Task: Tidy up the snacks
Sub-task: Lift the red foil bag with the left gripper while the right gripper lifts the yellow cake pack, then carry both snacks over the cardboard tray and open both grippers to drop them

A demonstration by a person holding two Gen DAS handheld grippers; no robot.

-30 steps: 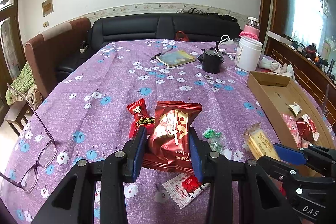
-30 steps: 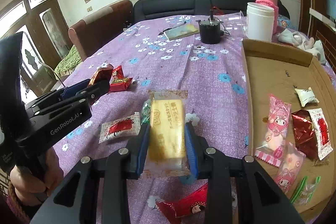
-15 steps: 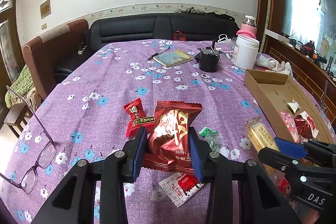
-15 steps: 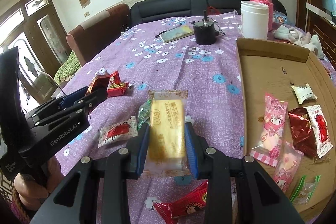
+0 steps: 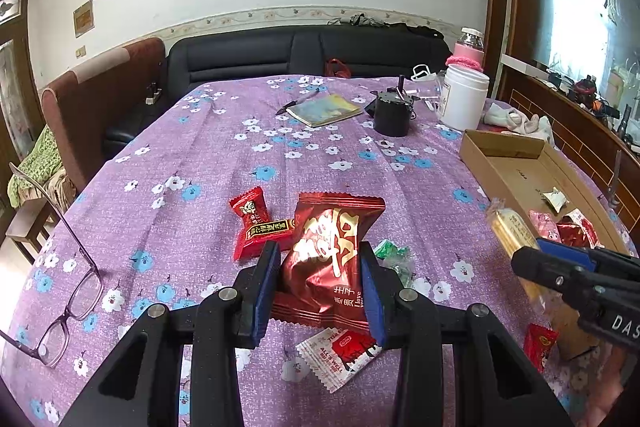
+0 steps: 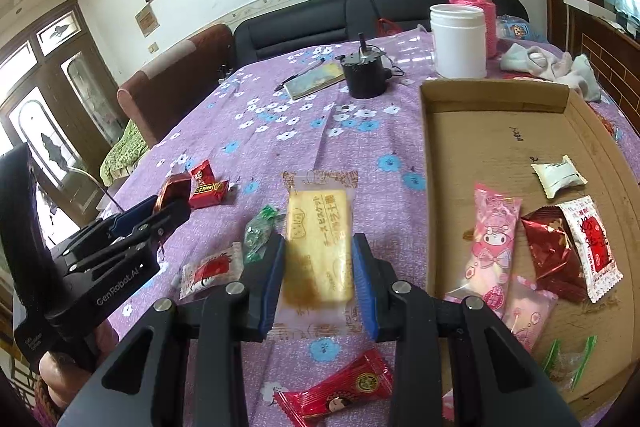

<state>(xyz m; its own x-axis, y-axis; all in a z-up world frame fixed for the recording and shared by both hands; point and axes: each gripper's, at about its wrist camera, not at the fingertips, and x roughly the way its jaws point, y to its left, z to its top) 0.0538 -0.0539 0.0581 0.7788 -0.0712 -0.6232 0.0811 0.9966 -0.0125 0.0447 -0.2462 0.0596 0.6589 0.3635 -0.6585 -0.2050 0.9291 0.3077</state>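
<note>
Snacks (image 6: 494, 239) lie in the cardboard box (image 6: 496, 95); both jaws clamp wrapped packets.

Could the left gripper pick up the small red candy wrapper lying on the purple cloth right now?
Probably not: the left gripper has its jaws shut on a dark red foil snack bag, though the small red candy wrapper lies unobstructed just beyond it.

My left claw (image 5: 320, 281), matt black plastic with blue pads, grips a glossy crinkled red foil packet (image 5: 330, 253). My right claw (image 6: 318, 269) pinches a clear-filmed biscuit (image 6: 318, 247). Matt brown cardboard box (image 6: 496, 99); woven floral tablecloth (image 5: 224, 163).
</note>
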